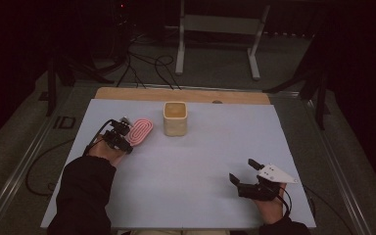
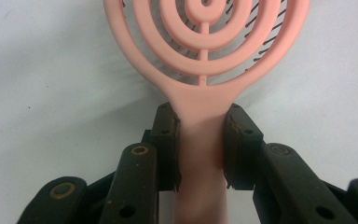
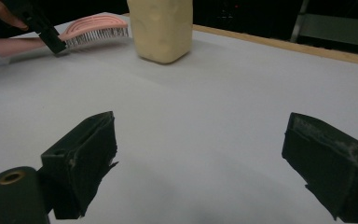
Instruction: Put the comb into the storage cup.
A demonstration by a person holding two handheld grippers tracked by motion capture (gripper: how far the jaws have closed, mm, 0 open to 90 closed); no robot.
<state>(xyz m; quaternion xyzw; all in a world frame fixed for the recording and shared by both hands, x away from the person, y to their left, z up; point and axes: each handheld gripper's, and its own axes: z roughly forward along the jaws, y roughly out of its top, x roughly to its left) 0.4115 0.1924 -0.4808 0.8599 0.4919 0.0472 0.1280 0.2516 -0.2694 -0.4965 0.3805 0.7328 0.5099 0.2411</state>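
Note:
A pink hairbrush (image 1: 140, 131) with a ringed, vented back lies bristles-down on the white table sheet (image 1: 186, 166), left of a cream square cup (image 1: 175, 119). My left gripper (image 1: 126, 134) is shut on the brush handle. In the left gripper view both pads (image 2: 168, 140) press the sides of the handle just below the brush head (image 2: 200, 100). My right gripper (image 1: 243, 171) rests near the front right of the table, jaws wide open with nothing between them (image 3: 200, 158). The right gripper view has the brush (image 3: 98, 25), the cup (image 3: 161, 28) and the left gripper (image 3: 46, 32) far off.
A wooden strip (image 1: 181, 94) runs along the table's far edge. Beyond it stand a white metal frame (image 1: 215, 24) and loose cables (image 1: 147, 66) on the floor. Bare sheet spreads between the two grippers and right of the cup.

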